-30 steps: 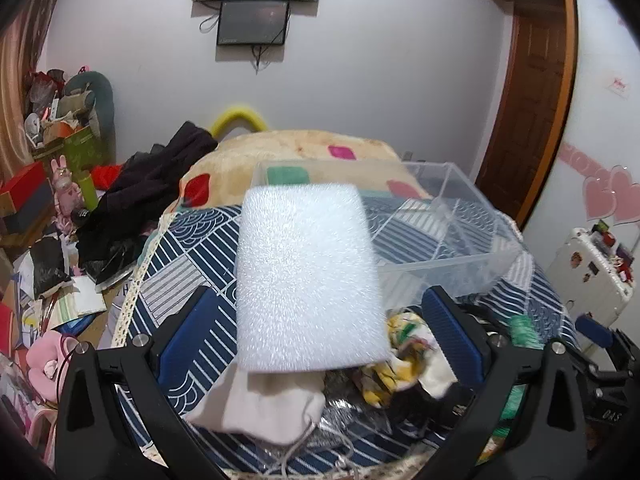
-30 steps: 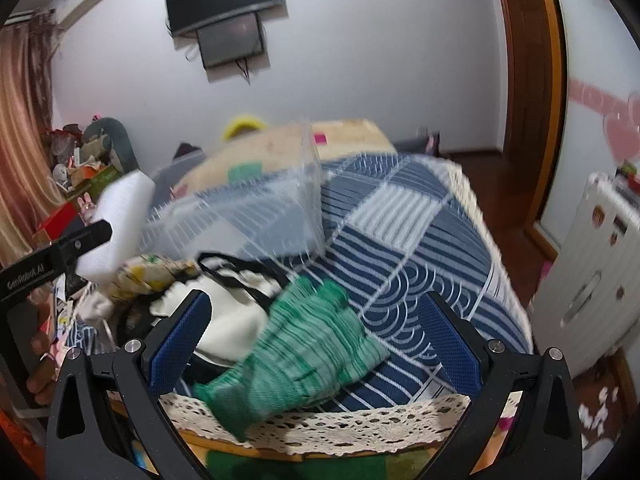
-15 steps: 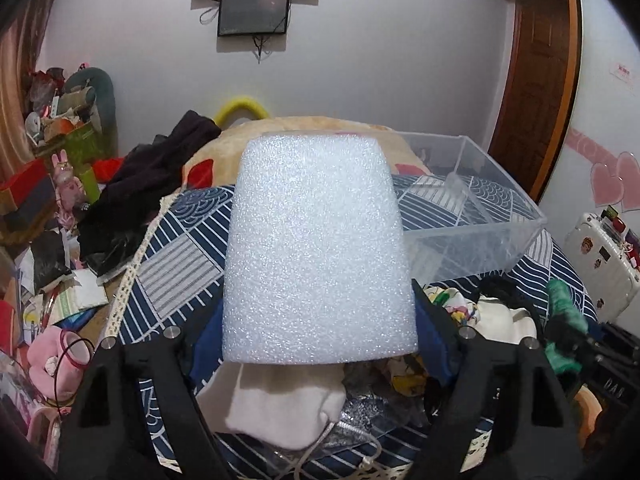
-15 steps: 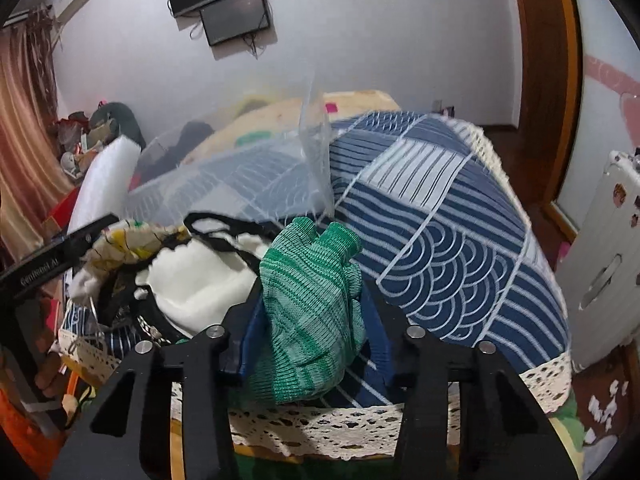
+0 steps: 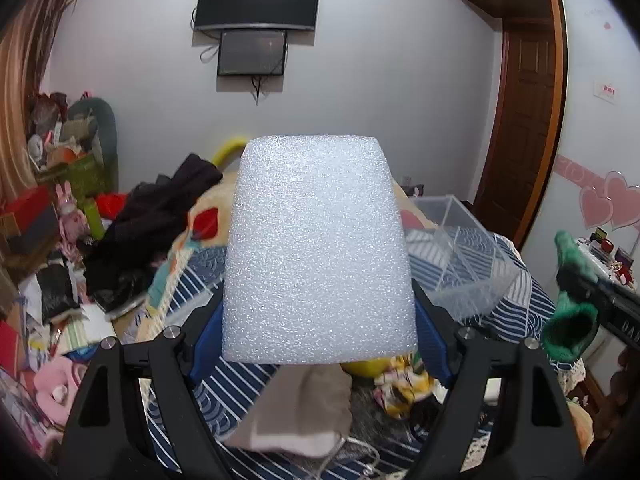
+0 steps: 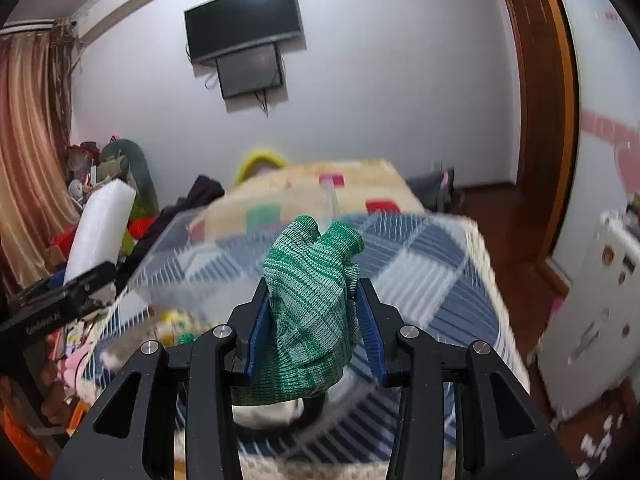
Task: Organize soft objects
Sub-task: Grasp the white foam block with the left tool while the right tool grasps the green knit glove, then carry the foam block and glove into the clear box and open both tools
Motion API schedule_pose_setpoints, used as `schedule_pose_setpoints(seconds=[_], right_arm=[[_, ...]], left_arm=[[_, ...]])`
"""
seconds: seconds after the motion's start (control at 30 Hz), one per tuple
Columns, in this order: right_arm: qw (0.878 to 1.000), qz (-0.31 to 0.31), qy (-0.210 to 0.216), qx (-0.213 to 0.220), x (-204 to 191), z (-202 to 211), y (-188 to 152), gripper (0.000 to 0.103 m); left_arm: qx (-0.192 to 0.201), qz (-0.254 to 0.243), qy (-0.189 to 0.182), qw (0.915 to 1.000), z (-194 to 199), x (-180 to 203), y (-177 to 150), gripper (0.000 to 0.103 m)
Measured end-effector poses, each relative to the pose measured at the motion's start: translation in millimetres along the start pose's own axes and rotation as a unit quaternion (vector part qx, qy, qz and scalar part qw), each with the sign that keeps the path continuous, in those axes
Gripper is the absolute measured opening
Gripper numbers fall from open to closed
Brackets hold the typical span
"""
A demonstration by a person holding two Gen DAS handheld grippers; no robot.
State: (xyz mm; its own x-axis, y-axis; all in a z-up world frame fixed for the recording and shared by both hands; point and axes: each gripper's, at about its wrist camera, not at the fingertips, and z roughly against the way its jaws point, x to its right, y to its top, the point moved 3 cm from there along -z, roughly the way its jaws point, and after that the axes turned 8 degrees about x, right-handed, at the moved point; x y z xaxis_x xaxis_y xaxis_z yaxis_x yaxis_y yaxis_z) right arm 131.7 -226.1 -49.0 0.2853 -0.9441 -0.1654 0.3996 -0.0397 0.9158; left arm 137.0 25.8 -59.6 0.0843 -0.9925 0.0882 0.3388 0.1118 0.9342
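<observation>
My left gripper (image 5: 318,340) is shut on a white foam block (image 5: 318,248) and holds it up above the bed; the block also shows at the left of the right wrist view (image 6: 100,232). My right gripper (image 6: 312,320) is shut on a green knitted glove (image 6: 312,296), lifted off the bed; the glove also shows at the right of the left wrist view (image 5: 572,320). A clear plastic box (image 5: 460,256) stands on the blue patterned bedspread (image 6: 432,272), beyond both grippers.
A pile of soft things lies at the bed's near edge: a beige pouch (image 5: 304,412), a yellow printed cloth (image 5: 400,384). Dark clothes (image 5: 160,216) lie at the left. Clutter fills the floor at the left. A door (image 5: 520,128) is at the right.
Both grippers closed, the left on the foam block and the right on the green glove, then lifted them up off the bed. The right view is blurred by motion.
</observation>
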Motion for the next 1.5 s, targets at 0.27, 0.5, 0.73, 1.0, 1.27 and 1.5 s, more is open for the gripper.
schedule_pose_setpoints(seconds=[0.27, 0.5, 0.73, 1.0, 1.27, 1.5], right_arm=[[0.998, 0.041, -0.001, 0.047, -12, -29, 45, 0.038], [0.997, 0.057, 0.000, 0.051, -19, -59, 63, 0.038], [0.997, 0.070, 0.003, 0.014, -25, -99, 63, 0.038], [0.993, 0.104, 0.007, -0.061, -36, -138, 44, 0.038], [0.983, 0.141, 0.006, -0.119, -40, -152, 29, 0.039], [0.982, 0.136, 0.017, -0.130, -36, -146, 30, 0.055]], left_arm=[[-0.014, 0.001, -0.010, 0.9999, -29, -5, 25, 0.081], [-0.077, -0.009, -0.031, 0.9965, -69, -2, 23, 0.081], [-0.131, -0.017, -0.049, 0.9900, -103, 6, 15, 0.081], [-0.183, -0.044, -0.063, 0.9801, -128, 21, -3, 0.081], [-0.212, -0.038, -0.045, 0.9754, -142, 17, -8, 0.081], [-0.202, -0.045, -0.047, 0.9772, -129, 19, -3, 0.093]])
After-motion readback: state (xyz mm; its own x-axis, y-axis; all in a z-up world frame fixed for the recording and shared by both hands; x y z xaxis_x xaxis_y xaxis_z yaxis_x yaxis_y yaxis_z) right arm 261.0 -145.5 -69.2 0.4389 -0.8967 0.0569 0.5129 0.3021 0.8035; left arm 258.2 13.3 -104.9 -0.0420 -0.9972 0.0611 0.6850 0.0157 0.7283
